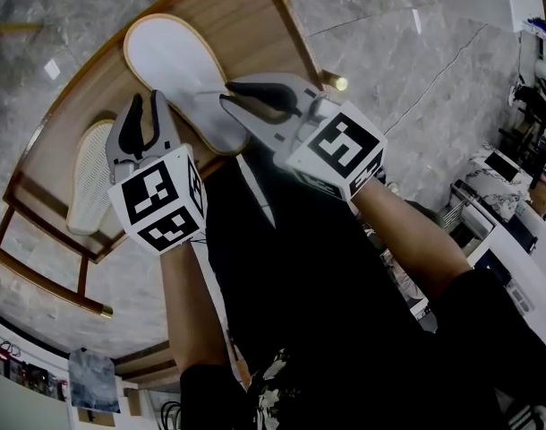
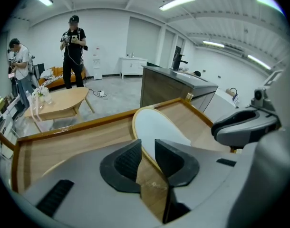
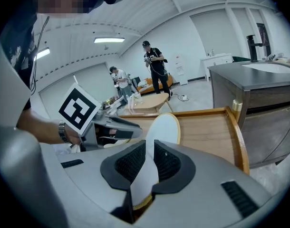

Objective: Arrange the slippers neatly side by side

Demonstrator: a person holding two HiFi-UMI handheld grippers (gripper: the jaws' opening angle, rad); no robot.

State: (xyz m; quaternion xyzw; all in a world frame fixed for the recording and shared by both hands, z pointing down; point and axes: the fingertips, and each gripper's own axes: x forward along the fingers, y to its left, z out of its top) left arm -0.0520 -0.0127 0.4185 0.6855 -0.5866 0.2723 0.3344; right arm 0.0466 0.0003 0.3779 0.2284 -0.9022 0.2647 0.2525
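Observation:
A white slipper (image 1: 176, 68) with a tan rim lies sole up on the top board of a wooden rack (image 1: 246, 12). My right gripper (image 1: 231, 98) is shut on its near edge; in the right gripper view the white sole (image 3: 164, 127) runs out from between the pads (image 3: 169, 161). My left gripper (image 1: 145, 107) hovers just left of that slipper with its jaws apart. In the left gripper view only bare wood shows in the gap (image 2: 146, 161), with the slipper (image 2: 159, 126) just beyond the tips. A second, mesh-topped white slipper (image 1: 89, 179) rests on the rack's lower level at the left.
The rack has a raised wooden rim (image 2: 78, 127) and brass-capped corner posts (image 1: 341, 83), and stands on a grey marble floor (image 1: 407, 88). A grey counter (image 2: 176, 87) stands behind it. Two people (image 2: 73, 49) stand by a low wooden table (image 2: 59, 103) far off.

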